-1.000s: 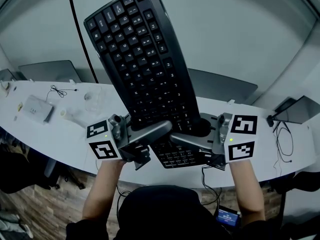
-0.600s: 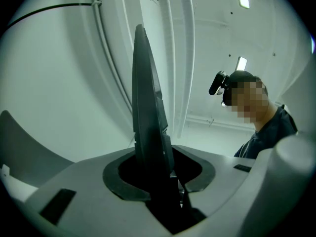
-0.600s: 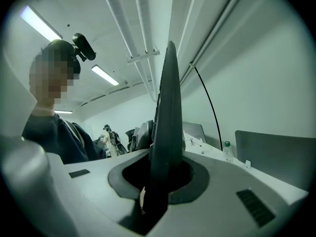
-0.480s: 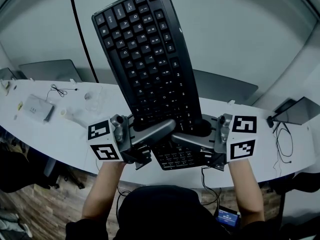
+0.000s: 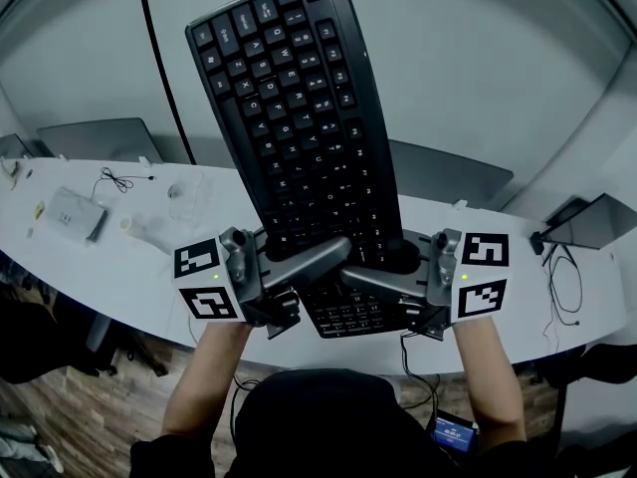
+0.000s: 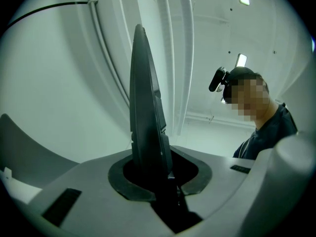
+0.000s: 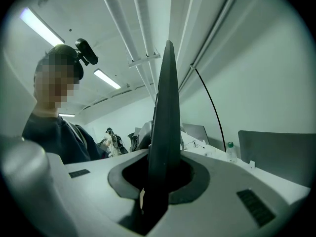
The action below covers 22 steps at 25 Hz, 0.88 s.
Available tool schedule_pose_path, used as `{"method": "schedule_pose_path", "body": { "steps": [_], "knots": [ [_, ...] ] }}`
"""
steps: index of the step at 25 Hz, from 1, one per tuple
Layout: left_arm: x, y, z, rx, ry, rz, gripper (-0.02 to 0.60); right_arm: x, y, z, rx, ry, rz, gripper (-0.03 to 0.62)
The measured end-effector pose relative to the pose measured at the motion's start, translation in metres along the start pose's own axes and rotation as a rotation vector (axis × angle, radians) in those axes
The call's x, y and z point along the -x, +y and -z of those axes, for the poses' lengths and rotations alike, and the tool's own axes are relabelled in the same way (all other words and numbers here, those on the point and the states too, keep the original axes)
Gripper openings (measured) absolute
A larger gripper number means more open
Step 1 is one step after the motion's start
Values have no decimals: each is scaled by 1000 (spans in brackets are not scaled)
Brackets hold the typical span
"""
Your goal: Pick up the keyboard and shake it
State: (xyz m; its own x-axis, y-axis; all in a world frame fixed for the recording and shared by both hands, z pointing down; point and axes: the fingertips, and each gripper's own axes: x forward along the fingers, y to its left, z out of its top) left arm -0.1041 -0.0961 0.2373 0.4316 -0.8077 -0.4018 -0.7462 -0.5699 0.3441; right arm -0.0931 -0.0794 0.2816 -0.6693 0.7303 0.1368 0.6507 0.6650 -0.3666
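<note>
A black keyboard [image 5: 299, 127] stands on end above the desk, keys facing me, its top leaning left against the grey wall behind. My left gripper [image 5: 326, 257] grips its lower end from the left. Those jaws have just been closing, and the keyboard's edge [image 6: 145, 117] sits between them, pressed by the pads. My right gripper [image 5: 363, 275] is shut on the same lower end from the right. The keyboard shows edge-on [image 7: 165, 122] in the right gripper view, rising from the jaws. Both marker cubes flank the keyboard's bottom rows.
A long white desk [image 5: 119, 267] runs below, with a small white box [image 5: 75, 214], a clear container [image 5: 189, 199] and thin cables. Grey panels [image 5: 100, 139] stand behind it. A black cable [image 5: 159, 68] climbs the wall. A dark tablet [image 5: 597, 217] lies at the right.
The left gripper's jaws have closed onto the keyboard's lower end. The keyboard's top has swung a little to the right and upward. Both hands stay in place.
</note>
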Motion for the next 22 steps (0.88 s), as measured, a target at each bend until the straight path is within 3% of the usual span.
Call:
{"method": "schedule_pose_path", "body": {
  "steps": [22],
  "knots": [
    [-7,9,0,-3,34,-48,94,23,-13,-7,81,-55,26,110]
  ]
}}
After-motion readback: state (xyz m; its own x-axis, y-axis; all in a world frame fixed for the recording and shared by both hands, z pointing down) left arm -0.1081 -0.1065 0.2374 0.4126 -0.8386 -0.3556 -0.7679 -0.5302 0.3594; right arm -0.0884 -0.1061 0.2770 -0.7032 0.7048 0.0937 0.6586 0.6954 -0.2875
